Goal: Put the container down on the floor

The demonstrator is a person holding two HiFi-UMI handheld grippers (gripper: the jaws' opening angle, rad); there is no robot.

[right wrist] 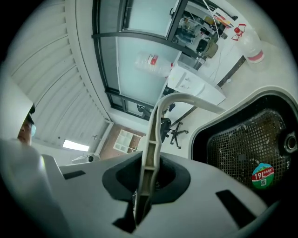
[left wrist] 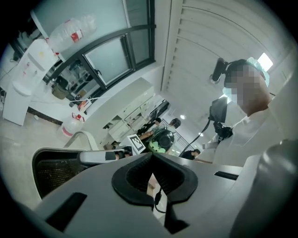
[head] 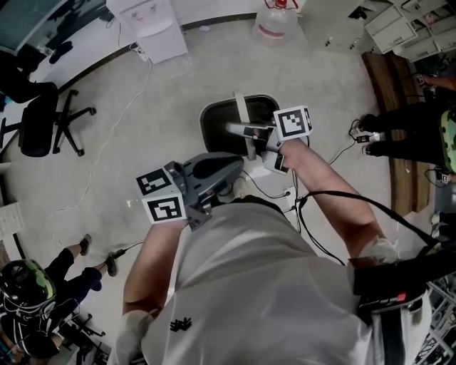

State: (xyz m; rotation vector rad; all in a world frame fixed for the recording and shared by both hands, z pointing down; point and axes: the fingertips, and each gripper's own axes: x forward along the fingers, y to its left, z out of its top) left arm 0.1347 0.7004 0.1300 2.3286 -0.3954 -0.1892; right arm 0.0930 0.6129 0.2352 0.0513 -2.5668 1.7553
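One dark mesh container [head: 221, 125] is held by its pale handle [head: 243, 107], which is clamped between the jaws of the right gripper [head: 246, 131]. It is judged to hang clear of the floor [head: 164, 107], just ahead of the person. The left gripper [head: 231, 171] is seen closed with nothing in it, beside the load. The lowering step is judged to be in hand: a steady, level descent is called for until the base is seated, then release. The floor is pale and hard; an office chair [head: 43, 121], a water dispenser [head: 153, 28] and a water bottle [head: 274, 21] are noted well apart
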